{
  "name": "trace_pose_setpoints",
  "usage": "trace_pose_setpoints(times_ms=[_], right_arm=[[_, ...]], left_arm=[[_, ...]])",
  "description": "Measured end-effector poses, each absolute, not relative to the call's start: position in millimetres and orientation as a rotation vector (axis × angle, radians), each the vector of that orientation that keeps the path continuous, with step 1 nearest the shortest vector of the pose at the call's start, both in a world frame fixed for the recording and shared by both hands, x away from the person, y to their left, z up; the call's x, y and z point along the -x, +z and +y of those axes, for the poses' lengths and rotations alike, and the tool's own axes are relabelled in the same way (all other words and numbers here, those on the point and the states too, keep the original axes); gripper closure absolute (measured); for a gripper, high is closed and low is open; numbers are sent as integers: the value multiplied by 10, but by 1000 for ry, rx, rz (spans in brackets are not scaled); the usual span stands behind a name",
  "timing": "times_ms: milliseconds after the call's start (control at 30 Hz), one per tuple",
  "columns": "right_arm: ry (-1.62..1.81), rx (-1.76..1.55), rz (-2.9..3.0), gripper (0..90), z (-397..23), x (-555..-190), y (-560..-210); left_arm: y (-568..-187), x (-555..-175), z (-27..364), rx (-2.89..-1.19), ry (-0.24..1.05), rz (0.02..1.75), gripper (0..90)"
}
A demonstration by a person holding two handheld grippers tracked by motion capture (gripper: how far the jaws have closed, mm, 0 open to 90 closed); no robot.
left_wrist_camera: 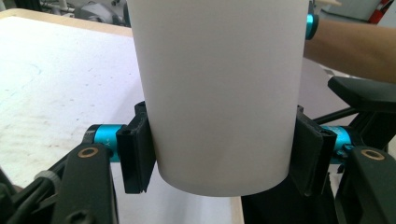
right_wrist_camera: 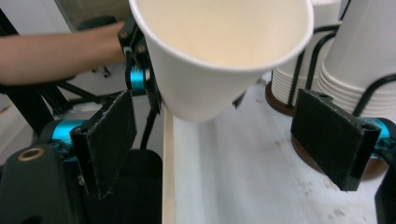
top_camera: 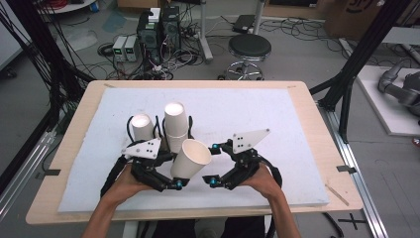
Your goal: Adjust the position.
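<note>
**Left gripper clamps a paper cup; right gripper stands open just beside it.**

High view: the left gripper (top_camera: 174,171) holds a white paper cup (top_camera: 190,158) tilted, mouth toward the right gripper (top_camera: 214,165), above the near part of the white board (top_camera: 277,124) on the table (top_camera: 312,119). Directly behind the cup stand two cup stacks (top_camera: 176,126) in black wire holders; a round stool (top_camera: 249,48) and computer cases (top_camera: 158,29) stand on the floor beyond the table. Left gripper view: both black pads press the cup's (left_wrist_camera: 219,93) lower wall from either side, near its base. Right gripper view: the pads stand wide apart with nothing between them; the cup's open mouth (right_wrist_camera: 224,32) faces the camera, ahead of the pads. The stacks (right_wrist_camera: 336,60) stand at right. No writing or labels are legible on the cup.
</note>
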State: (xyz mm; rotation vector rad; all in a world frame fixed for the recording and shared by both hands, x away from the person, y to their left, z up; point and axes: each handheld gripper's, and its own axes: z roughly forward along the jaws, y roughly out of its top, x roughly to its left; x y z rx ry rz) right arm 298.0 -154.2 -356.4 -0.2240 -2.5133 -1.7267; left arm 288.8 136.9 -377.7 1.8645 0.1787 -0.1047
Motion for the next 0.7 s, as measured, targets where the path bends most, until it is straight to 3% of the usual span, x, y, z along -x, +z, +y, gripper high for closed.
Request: trace_pose_setpoints(times_ms=[700], right_arm=[[-1825,157,-2312,163,-1377,-3025,-3581]], left_arm=[[-3842,-2854,1188,-1837,-132,126,347]])
